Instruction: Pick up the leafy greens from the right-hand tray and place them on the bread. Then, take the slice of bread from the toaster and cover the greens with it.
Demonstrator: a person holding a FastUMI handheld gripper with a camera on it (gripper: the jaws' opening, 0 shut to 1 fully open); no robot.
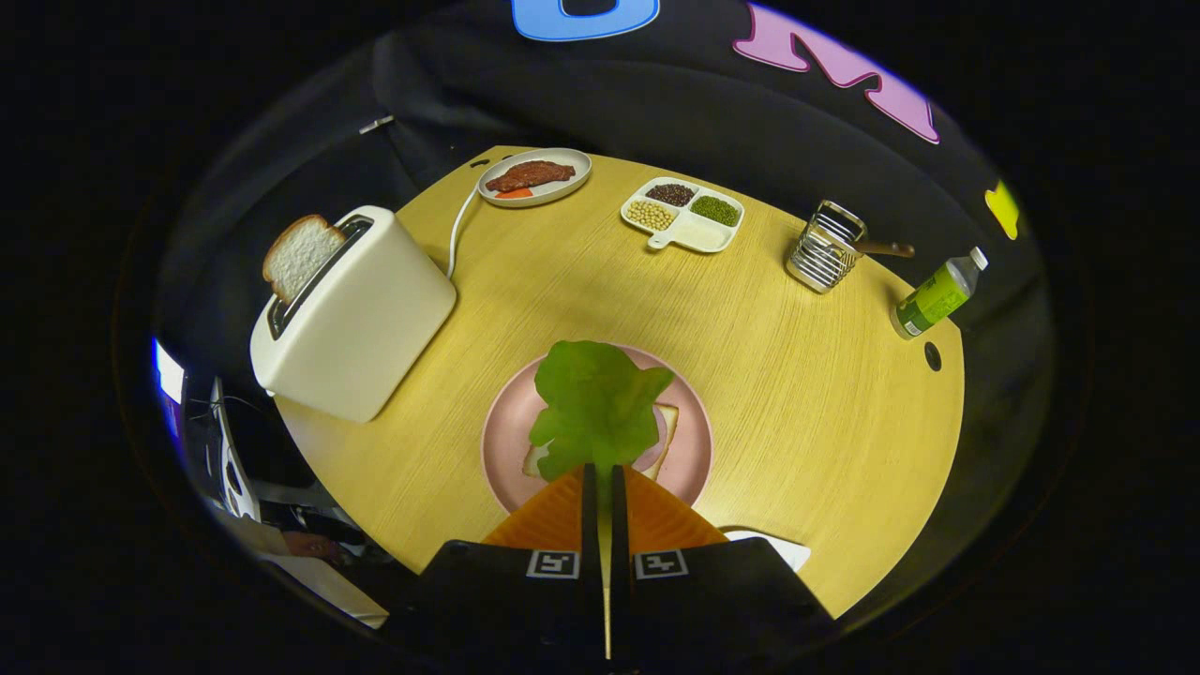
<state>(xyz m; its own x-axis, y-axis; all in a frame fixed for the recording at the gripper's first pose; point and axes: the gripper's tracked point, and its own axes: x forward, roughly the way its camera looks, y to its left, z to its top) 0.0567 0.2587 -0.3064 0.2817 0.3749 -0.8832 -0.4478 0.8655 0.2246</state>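
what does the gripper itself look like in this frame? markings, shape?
The gripper has two wedge-shaped, ribbed fingers that taper toward the tips. They sit on a black body, with one square black-and-white tag at each finger's base. No cables or sleeve visible.

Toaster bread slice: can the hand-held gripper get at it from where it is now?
Probably yes. The bread slice stands well out of the toaster slot, with bare table between. But the hand-held gripper is shut on the lettuce leaf, which it must release first.
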